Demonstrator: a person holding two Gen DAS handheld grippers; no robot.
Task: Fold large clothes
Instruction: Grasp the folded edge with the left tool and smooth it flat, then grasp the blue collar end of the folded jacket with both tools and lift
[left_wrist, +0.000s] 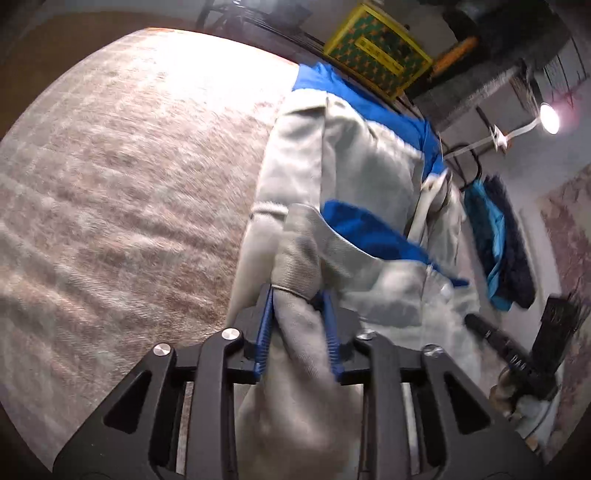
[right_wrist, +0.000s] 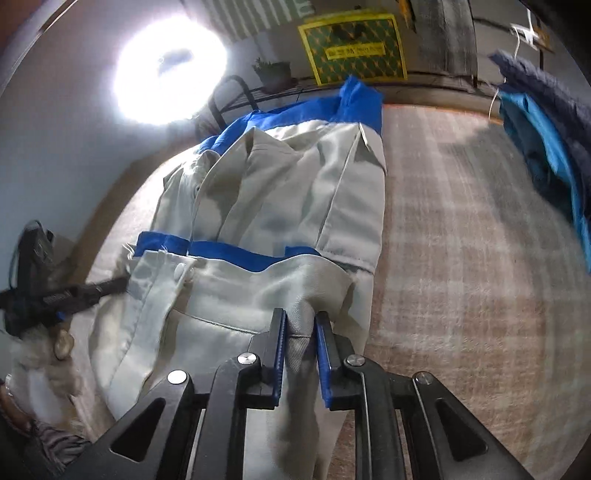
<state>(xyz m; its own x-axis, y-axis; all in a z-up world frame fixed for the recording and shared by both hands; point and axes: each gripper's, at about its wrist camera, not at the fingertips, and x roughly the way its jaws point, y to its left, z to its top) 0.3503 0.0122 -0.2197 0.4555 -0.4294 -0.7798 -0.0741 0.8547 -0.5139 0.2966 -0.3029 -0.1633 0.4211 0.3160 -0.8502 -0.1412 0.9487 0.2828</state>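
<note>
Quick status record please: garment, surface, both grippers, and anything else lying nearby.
garment: grey-and-blue jacket, partly folded, blue collar at the far end
surface: beige rug
left gripper: shut on a bunched fold of the jacket's grey fabric
right gripper: shut on a bunched fold of the jacket's near edge
nearby: dark blue and teal clothes beside the rug
background: yellow-and-green box beyond the collar
fold state: near edge gripped at two points

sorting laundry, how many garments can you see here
2, maybe more hidden. The grey and blue jacket lies on the carpet, pinched by both tongs, left and right. A dark blue and turquoise garment hangs at upper right.
</note>
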